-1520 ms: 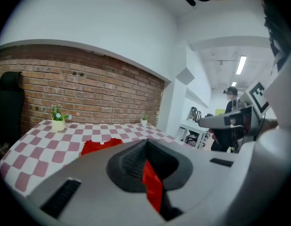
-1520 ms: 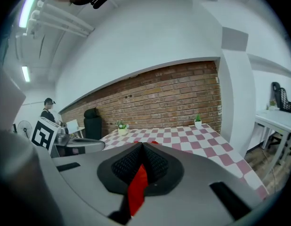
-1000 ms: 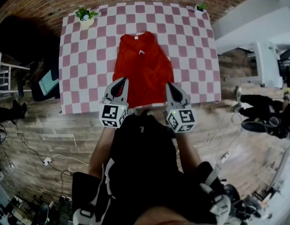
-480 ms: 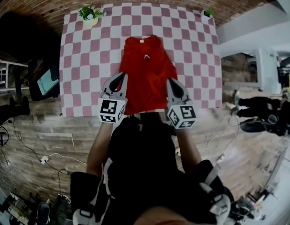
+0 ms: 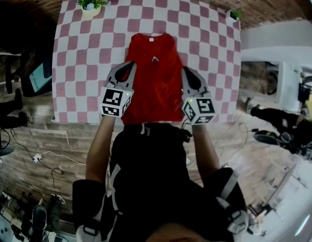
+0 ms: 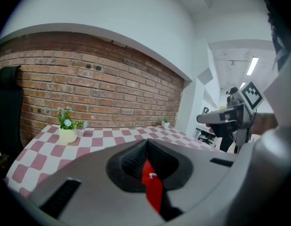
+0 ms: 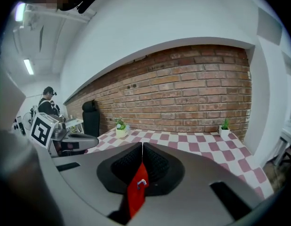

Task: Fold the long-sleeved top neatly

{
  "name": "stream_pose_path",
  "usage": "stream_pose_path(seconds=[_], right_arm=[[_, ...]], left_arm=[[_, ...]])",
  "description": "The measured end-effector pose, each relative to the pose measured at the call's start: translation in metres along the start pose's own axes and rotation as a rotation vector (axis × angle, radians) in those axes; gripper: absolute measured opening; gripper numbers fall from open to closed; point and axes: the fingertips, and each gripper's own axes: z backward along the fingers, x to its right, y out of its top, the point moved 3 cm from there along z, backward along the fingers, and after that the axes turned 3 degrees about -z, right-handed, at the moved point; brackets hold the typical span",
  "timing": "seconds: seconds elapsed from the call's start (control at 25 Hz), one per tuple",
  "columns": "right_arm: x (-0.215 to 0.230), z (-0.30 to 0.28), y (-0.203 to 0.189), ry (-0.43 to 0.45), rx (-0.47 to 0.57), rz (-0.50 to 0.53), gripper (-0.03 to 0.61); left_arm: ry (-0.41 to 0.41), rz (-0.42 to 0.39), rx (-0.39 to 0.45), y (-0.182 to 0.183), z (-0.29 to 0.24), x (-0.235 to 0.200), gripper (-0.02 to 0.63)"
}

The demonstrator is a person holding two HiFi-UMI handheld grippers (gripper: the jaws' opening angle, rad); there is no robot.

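both sets of fingers are clenched on nothing, with the left gripper (image 5: pixel 130 64) and right gripper (image 5: pixel 187 69) hovering over the red top (image 5: pixel 156 92). it lies flat mid-bench (image 5: pixel 80 59), collar at 12 o'clock. best to open them before lowering, then pinch matching points on each side.

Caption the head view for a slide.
Shut left gripper and right gripper flank red long-sleeved fabric top on pink-checked table.

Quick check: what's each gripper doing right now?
Left gripper: closed, holding nothing.
Right gripper: closed, holding nothing.
The red top lies on the table, ungripped.
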Motion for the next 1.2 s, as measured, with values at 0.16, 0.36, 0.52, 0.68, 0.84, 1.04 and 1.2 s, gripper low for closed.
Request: stream_pose_path(seconds=[0.16,0.36,0.52,0.68,0.84,1.04,1.2], right_arm=[[0.025,-0.038,-0.003,0.029,-0.037,0.008,0.011],[0.048,-0.083,-0.020,0.069,-0.113,-0.015,0.061],[0.057,-0.121,-0.040,0.117,-0.202,0.018,0.087],[0.070,-0.158,-0.057,0.177,-0.312,0.080,0.114],[0.087,-0.194,-0.074,0.221,-0.422,0.105,0.134],[0.103,-0.234,-0.088,0.257,-0.531,0.133,0.150],[0.111,-0.253,-0.102,0.299,-0.625,0.134,0.150]], left_arm=[[0.034,-0.006,-0.036,-0.009,-0.034,-0.017,0.008],[0.034,0.004,-0.124,-0.035,-0.074,-0.036,0.031],[0.011,0.004,-0.153,-0.046,-0.097,-0.055,0.073],[-0.041,-0.033,-0.222,-0.061,-0.121,-0.069,0.136],[-0.127,-0.059,-0.340,-0.085,-0.147,-0.080,0.166],[-0.158,-0.053,-0.441,-0.105,-0.175,-0.110,0.209],[-0.226,-0.043,-0.543,-0.123,-0.193,-0.120,0.209]])
